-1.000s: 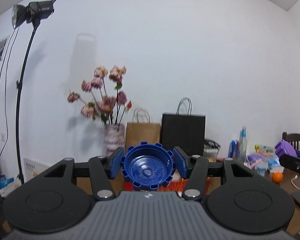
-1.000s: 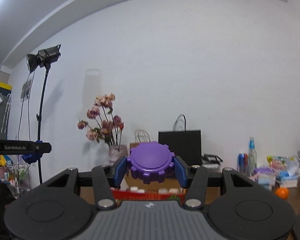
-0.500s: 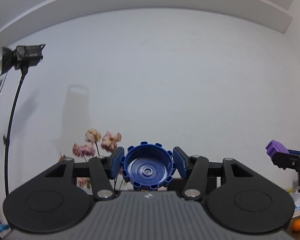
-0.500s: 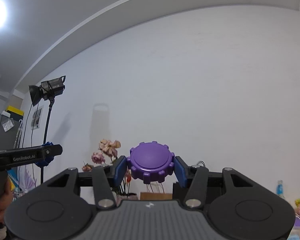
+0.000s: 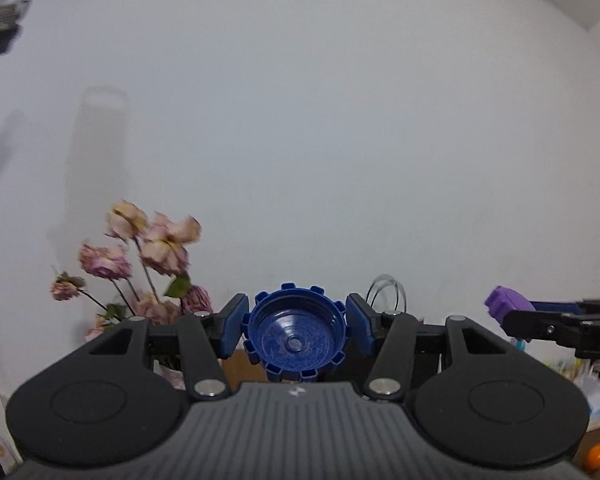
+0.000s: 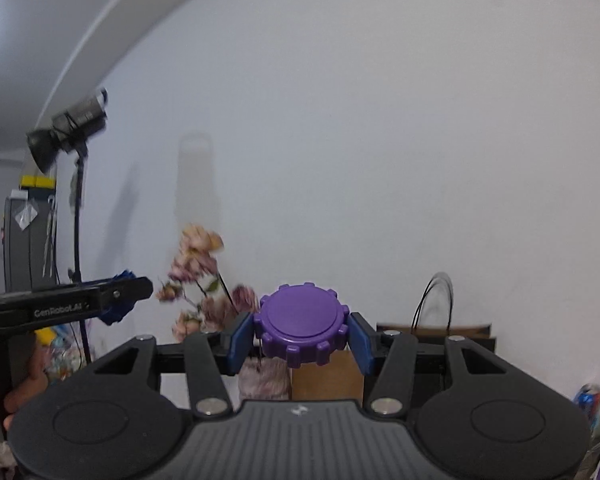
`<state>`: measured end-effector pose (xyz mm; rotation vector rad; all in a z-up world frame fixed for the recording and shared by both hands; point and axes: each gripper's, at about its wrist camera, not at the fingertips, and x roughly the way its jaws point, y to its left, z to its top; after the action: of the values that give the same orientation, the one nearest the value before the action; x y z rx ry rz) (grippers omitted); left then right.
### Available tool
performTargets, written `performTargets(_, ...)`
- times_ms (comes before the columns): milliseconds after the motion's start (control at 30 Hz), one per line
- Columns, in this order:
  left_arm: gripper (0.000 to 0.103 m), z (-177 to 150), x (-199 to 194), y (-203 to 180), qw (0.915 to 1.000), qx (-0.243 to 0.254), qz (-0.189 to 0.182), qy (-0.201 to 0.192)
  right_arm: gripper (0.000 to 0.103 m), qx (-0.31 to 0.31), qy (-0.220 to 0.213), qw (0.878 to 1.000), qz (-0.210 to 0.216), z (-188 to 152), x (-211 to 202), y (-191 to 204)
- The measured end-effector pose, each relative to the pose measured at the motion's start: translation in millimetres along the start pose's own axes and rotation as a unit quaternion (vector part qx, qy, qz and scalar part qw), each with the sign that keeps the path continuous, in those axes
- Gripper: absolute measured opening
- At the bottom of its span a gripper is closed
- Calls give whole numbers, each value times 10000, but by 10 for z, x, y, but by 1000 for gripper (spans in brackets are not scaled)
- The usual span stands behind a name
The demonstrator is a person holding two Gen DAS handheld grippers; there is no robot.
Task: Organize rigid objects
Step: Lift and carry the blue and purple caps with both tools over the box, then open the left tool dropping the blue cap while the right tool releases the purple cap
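My left gripper is shut on a blue notched cap whose hollow underside faces the camera. My right gripper is shut on a purple notched cap whose flat top faces the camera. Both are held up in the air, pointing at the white wall. The right gripper with its purple cap shows at the right edge of the left wrist view. The left gripper with its blue cap shows at the left of the right wrist view.
Dried pink flowers in a vase stand ahead, with a brown paper bag and a black bag beside them. A studio light on a stand is at left. An orange lies low right.
Both grippers have tilted back down after pointing high at the wall; the flowers and bags come back into view. Both caps stay gripped.
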<state>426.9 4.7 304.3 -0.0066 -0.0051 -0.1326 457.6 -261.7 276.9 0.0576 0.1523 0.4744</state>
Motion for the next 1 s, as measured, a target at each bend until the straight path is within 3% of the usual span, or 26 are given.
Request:
performTargets(167,55,-172,882,171,9938,-230,-107,1078,51,130,1066,9941,151,-42,800,-252)
performTargets(267,55,-520,1419,220,9796,-312,-122,1984,51,195,1839,9827,131,-260,1377,-341)
performTargets(400,55,-1178,2006,226,9502,-136,-126,3112,51,197,2781,9603,-48,-822,2065,-412)
performTargets(467,55,-1518,2203,214,9364,58,-149,3505,51,237,3166,9483,-37,-1131,2339,-437)
performTargets(600,55,-2176,2492,251,9010,141,-344,4322,51,321,3880,9211,21,-1736,2793,-445)
performTargets(767,55,-2910,2636,289,8621,311,-218,5053,51,385,4454,8945,69,-2368,3176,-421)
performTargets(833,55,-3072,2685,344,8510,276,-148,5242,51,417,4574,8883,47,-2541,3285,-408)
performTargets(933,55,-3194,2721,386,8428,262,-111,5374,51,458,4722,8803,39,-2769,3401,-387)
performTargets(1000,55,-3248,2751,374,8442,446,-39,5342,51,422,4787,8770,-54,-2878,3461,-369)
